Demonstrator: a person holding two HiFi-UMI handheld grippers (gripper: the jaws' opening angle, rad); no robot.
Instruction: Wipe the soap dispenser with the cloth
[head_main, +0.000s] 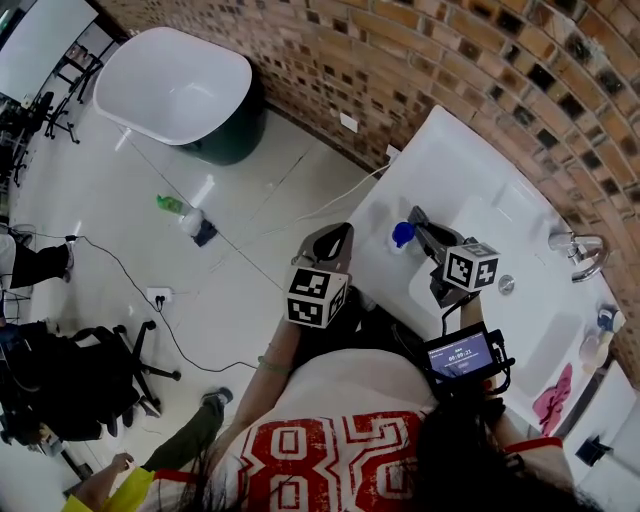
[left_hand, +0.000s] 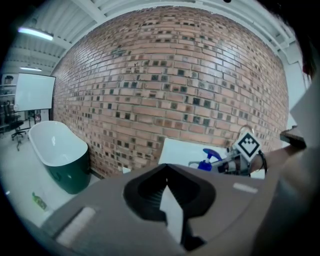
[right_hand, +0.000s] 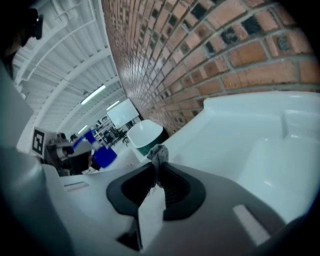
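Observation:
The soap dispenser (head_main: 402, 235), blue-topped, stands on the white counter (head_main: 440, 150) left of the basin. My right gripper (head_main: 420, 220) reaches to it from the basin side. In the right gripper view this gripper (right_hand: 156, 172) is shut on a grey cloth (right_hand: 158, 154) that sticks out above the jaws, and the dispenser (right_hand: 97, 150) is off to the left, apart from the cloth. My left gripper (head_main: 333, 238) hovers beside the counter's left edge, pointing at the brick wall. Its jaws (left_hand: 167, 172) are shut with nothing between them. In the left gripper view the dispenser (left_hand: 207, 159) shows to the right.
A chrome tap (head_main: 580, 252) stands behind the basin (head_main: 490, 225), and a pink item (head_main: 552, 398) lies at the counter's right. A white bathtub (head_main: 175, 85) stands far left. On the floor are a green bottle (head_main: 170, 204), cables and an office chair (head_main: 110, 370).

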